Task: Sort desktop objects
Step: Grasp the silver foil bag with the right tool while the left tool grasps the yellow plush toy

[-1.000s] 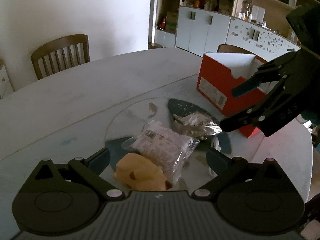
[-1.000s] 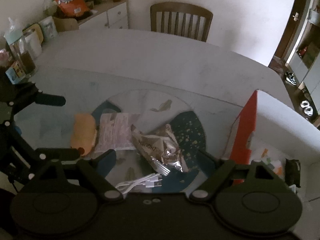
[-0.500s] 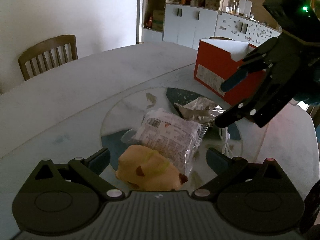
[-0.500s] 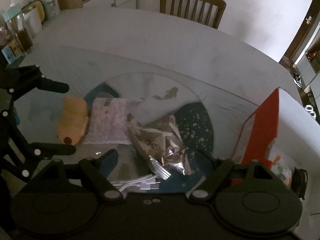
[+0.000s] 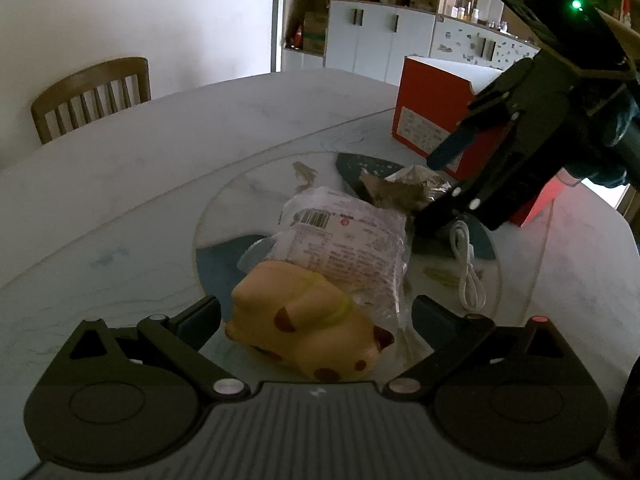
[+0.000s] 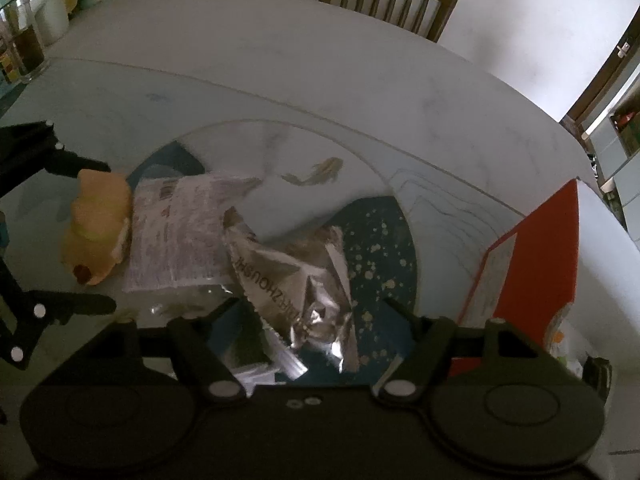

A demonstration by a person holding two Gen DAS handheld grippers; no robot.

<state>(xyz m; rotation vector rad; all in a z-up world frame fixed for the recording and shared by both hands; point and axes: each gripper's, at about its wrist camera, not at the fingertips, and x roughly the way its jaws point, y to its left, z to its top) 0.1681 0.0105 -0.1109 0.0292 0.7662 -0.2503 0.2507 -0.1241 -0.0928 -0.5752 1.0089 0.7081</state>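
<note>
Left gripper [image 5: 316, 312] was spread wide, its fingers either side of the yellow squishy toy [image 5: 308, 328] with gaps on both, not pressing it. The toy lay on the glass turntable [image 5: 224, 216] at the near-left end of the clutter, its far side against the clear plastic packet [image 5: 344, 240] with the barcode label.

Right gripper [image 6: 308, 316] had its jaws apart and they had just been closing in. The crumpled silver foil bag [image 6: 296, 280] sat between the fingers with no pad contact visible, so nothing was clamped yet. From the left wrist view the right gripper [image 5: 436, 188] hung tilted down over that foil bag [image 5: 404, 188], lower finger tip beside the bag's edge.

The foil bag overlapped the packet's right edge [image 6: 176, 232] and lay partly on a dark blue speckled patch [image 6: 380, 240] of the turntable. A white USB cable [image 5: 468, 268] lay coiled on the glass just right of the packet, below the right gripper; in the right wrist view it was mostly hidden by the gripper body.

Red box [image 5: 432, 112] with white interior stood open-topped on the white table [image 5: 160, 152], just beyond the turntable, on the right. Its contents were too dim to read. A wooden chair [image 5: 92, 96] stood behind the table
</note>
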